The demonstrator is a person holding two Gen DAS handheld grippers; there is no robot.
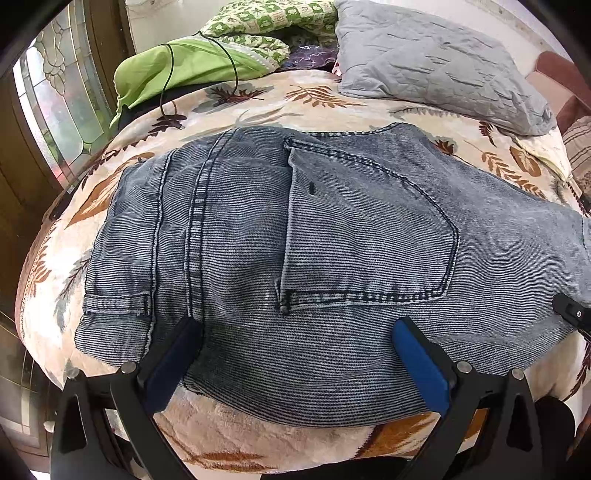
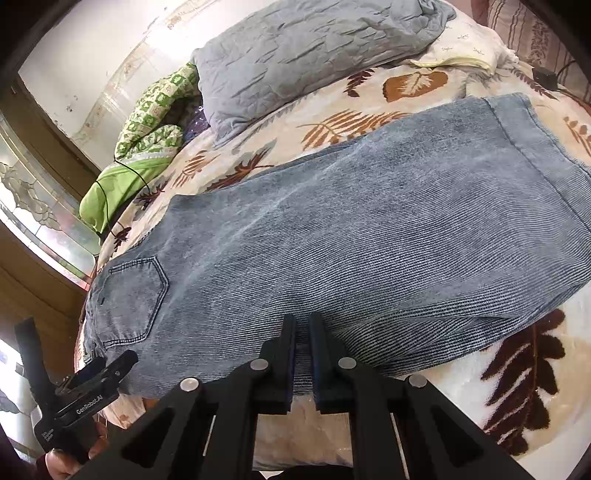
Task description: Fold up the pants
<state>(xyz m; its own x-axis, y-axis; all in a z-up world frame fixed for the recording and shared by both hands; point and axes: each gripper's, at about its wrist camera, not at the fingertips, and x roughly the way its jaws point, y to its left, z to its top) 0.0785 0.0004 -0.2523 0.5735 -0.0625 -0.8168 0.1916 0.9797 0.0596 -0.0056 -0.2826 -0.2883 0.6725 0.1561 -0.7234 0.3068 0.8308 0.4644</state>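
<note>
Blue-grey denim pants (image 1: 332, 229) lie flat on the bed, folded lengthwise, back pocket (image 1: 365, 236) up. In the right wrist view the pants (image 2: 369, 229) stretch from the waist at left to the leg hems at upper right. My left gripper (image 1: 295, 332) is open, its blue-padded fingers spread over the waist end near the front edge. It also shows in the right wrist view (image 2: 107, 369). My right gripper (image 2: 302, 328) is nearly closed on the near edge of the pants leg, with cloth showing between the pads. Its tip shows in the left wrist view (image 1: 570, 312).
The bed carries a cream leaf-print blanket (image 1: 258, 99). A grey quilted pillow (image 1: 436, 62), a green cloth (image 1: 184, 70) with a black cable and a green patterned quilt (image 1: 266, 22) lie at the far side. A glass-paned door (image 1: 55, 110) stands at left.
</note>
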